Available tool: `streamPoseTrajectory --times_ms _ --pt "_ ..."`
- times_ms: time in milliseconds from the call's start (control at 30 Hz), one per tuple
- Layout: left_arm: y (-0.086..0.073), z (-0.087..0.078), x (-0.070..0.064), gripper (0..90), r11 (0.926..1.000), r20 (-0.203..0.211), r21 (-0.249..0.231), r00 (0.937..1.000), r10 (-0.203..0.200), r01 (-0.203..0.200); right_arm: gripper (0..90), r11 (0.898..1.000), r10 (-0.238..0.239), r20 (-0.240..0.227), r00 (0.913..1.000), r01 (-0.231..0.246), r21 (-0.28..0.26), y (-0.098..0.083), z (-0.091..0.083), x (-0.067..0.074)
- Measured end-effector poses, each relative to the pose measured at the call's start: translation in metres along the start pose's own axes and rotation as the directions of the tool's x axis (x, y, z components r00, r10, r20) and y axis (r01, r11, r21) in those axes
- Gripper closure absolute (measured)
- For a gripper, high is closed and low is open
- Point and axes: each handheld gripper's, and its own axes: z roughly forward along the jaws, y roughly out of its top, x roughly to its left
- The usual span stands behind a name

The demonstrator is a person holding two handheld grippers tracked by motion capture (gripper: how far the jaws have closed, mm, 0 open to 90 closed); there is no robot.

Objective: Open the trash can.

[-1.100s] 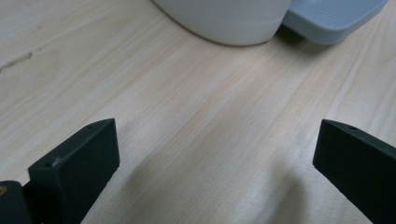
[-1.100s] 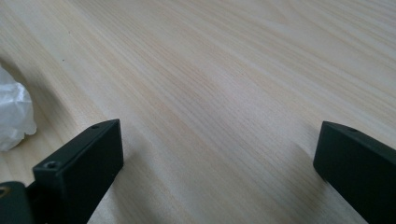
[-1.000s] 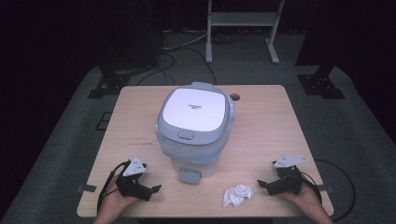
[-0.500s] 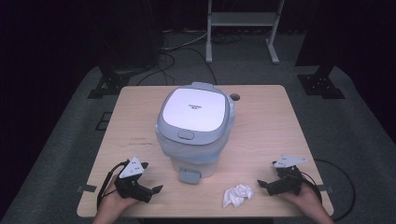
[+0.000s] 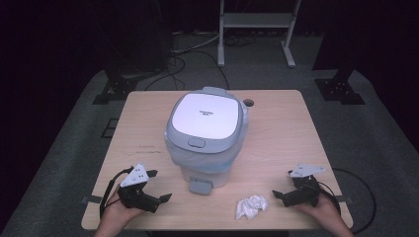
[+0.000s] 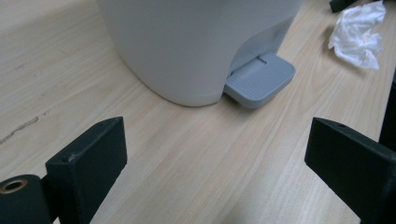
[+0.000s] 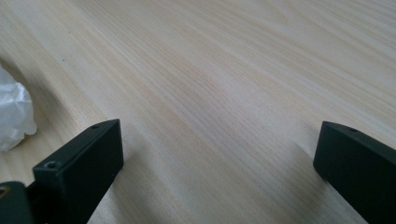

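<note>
The crumpled tissue (image 5: pixel 251 206) lies on the wooden table (image 5: pixel 281 128) near its front edge, just to the right of the bin's grey foot pedal (image 5: pixel 200 186) and a little left of the right gripper (image 5: pixel 280 195). It touches neither gripper. In the left gripper view it sits past the pedal, at the top right (image 6: pixel 357 32); in the right gripper view a white edge of it shows at the far left (image 7: pixel 14 114).

The pedal bin (image 5: pixel 205 133) stands in the middle of the table, its white lid shut, a plastic liner showing under the rim.

The left gripper (image 5: pixel 158 185) is held in the person's left hand (image 5: pixel 116 215) at the front left corner, pointing toward the base of the bin. Its 2 jaws stand wide apart with bare wood between them, though they have just been closing a touch. The right gripper rests low at the front right in the right hand (image 5: pixel 321 212), its 2 jaws spread wide over bare table, holding nothing.
</note>
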Motion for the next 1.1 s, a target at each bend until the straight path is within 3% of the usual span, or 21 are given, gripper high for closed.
streamPoseTrajectory --times_ms 167,333,433,533,633,833,1000,1100 --pt "0.008 -0.008 -0.002 12.8 0.9993 0.034 -0.037 0.9994 -0.006 0.008 0.6 1.0 0.0 0.0 1.0 0.0 0.0 0.0 0.0 0.0" --pt "0.015 -0.012 -0.004 15.9 0.9991 0.049 -0.043 0.9988 -0.004 0.006 0.6 1.0 0.001 0.0 1.0 -0.001 0.001 0.0 0.0 0.0" --pt "0.019 -0.015 -0.004 24.6 0.9984 0.066 -0.055 0.9978 -0.005 0.009 0.6 1.0 0.001 0.0 1.0 -0.001 0.001 0.0 0.0 0.0" --pt "0.023 -0.018 -0.004 27.2 0.998 0.08 -0.062 0.9968 -0.006 0.011 0.6 1.0 0.001 0.0 1.0 -0.001 0.001 0.0 0.0 0.0" --pt "0.028 -0.021 -0.005 37.5 0.9971 0.108 -0.075 0.9941 -0.003 0.011 0.6 1.0 0.0 -0.001 1.0 0.0 0.0 0.0 0.0 0.0" --pt "0.034 -0.027 -0.007 49.4 0.9946 0.128 -0.104 0.9917 0.012 0.002 0.6 1.0 0.001 -0.001 1.0 -0.001 0.0 -0.001 -0.001 0.0" --pt "0.043 -0.034 -0.008 66.2 0.9924 0.135 -0.123 0.9906 0.024 -0.007 0.6 1.0 0.0 0.0 1.0 0.0 0.0 -0.001 -0.001 0.0" --pt "0.048 -0.038 -0.009 80.7 0.992 0.138 -0.126 0.99 0.03 -0.013 0.6 1.0 0.0 0.0 1.0 0.0 0.0 -0.001 -0.001 0.0"
